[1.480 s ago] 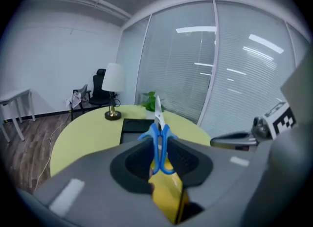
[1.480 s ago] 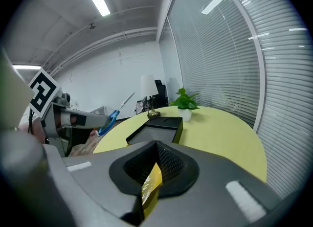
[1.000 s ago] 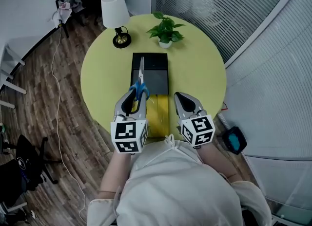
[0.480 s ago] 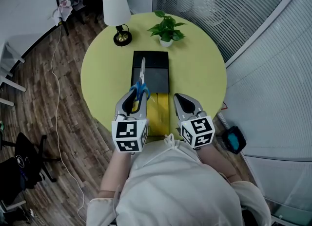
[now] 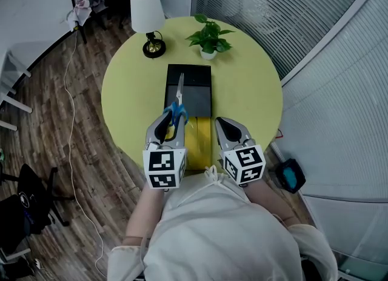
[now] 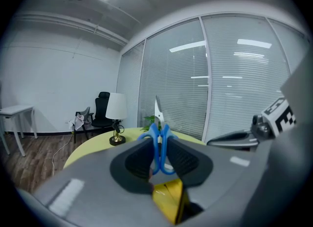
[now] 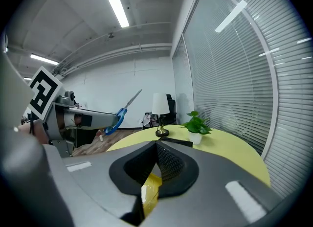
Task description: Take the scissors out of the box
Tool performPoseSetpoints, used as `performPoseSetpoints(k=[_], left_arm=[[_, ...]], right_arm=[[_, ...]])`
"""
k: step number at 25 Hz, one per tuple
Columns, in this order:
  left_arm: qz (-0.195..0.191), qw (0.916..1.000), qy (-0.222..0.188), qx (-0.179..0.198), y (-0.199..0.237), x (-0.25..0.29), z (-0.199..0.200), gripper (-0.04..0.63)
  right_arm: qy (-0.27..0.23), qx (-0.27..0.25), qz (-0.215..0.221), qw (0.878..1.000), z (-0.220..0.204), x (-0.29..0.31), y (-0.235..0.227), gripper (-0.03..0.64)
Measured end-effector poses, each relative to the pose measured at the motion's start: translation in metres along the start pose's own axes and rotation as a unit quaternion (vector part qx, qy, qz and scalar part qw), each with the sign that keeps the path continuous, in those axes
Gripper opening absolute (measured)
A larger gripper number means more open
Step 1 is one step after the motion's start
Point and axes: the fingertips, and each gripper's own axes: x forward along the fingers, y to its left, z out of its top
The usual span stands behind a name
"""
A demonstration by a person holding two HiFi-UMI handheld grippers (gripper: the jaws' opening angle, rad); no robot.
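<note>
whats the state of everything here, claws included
left claw: shut on the blue handles of the scissors
right claw: shut, nothing in it
scissors: blades closed, held in the air, tip pointing up and away
box: open
lamp: upright, looks unlit
plant: upright

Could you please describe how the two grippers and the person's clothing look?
Both the left gripper and the right gripper have tapered grey bodies, and their fingers are lined with black ribbed pads. Each carries a white cube printed with black square markers. The person wears a loose whitish top with long sleeves.
</note>
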Motion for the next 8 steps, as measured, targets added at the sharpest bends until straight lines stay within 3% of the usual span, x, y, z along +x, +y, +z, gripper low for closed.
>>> performPoseSetpoints(k=[8], left_arm=[[-0.004, 1.0000, 0.004, 0.000, -0.0010, 0.0001, -0.0009, 0.095]], right_arm=[[-0.001, 0.010, 0.009, 1.000, 0.0034, 0.0006, 0.0038, -0.002]])
